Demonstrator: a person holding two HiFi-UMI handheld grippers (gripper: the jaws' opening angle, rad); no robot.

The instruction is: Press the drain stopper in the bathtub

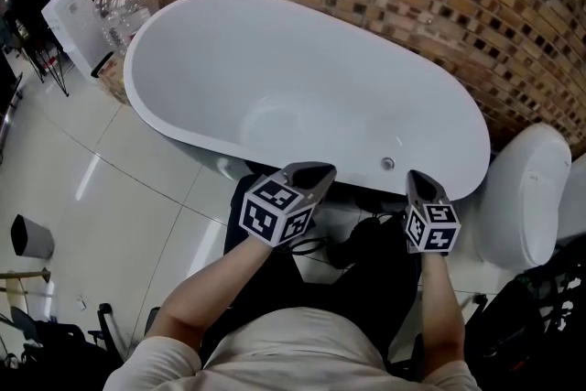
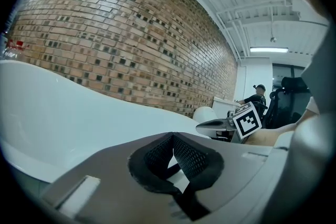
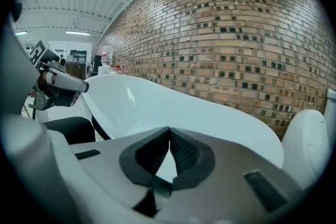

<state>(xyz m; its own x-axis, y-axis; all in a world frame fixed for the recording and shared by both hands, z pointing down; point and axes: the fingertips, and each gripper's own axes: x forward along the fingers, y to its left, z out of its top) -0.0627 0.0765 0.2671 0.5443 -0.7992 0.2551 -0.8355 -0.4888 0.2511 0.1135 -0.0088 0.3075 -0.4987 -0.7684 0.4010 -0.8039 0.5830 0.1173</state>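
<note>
A white oval bathtub (image 1: pixel 183 119) stands against a brick wall. A small round metal drain fitting (image 1: pixel 387 163) sits on its inner wall, just under the near rim at the right. My left gripper (image 1: pixel 312 169) is shut and empty, its tips at the near rim, left of the fitting. My right gripper (image 1: pixel 417 177) is also shut and empty, slightly right of the fitting and over the rim. In the left gripper view the jaws (image 2: pixel 171 135) meet at the tip, with the tub wall (image 2: pixel 47 118) beyond. The right gripper's (image 3: pixel 169 130) jaws also touch.
A white toilet (image 1: pixel 526 197) stands right of the tub. Water bottles (image 1: pixel 124 9) and a white appliance (image 1: pixel 73 27) are at the tub's far left end. A small bin (image 1: pixel 32 236) sits on the tiled floor. A person (image 2: pixel 257 97) is far off.
</note>
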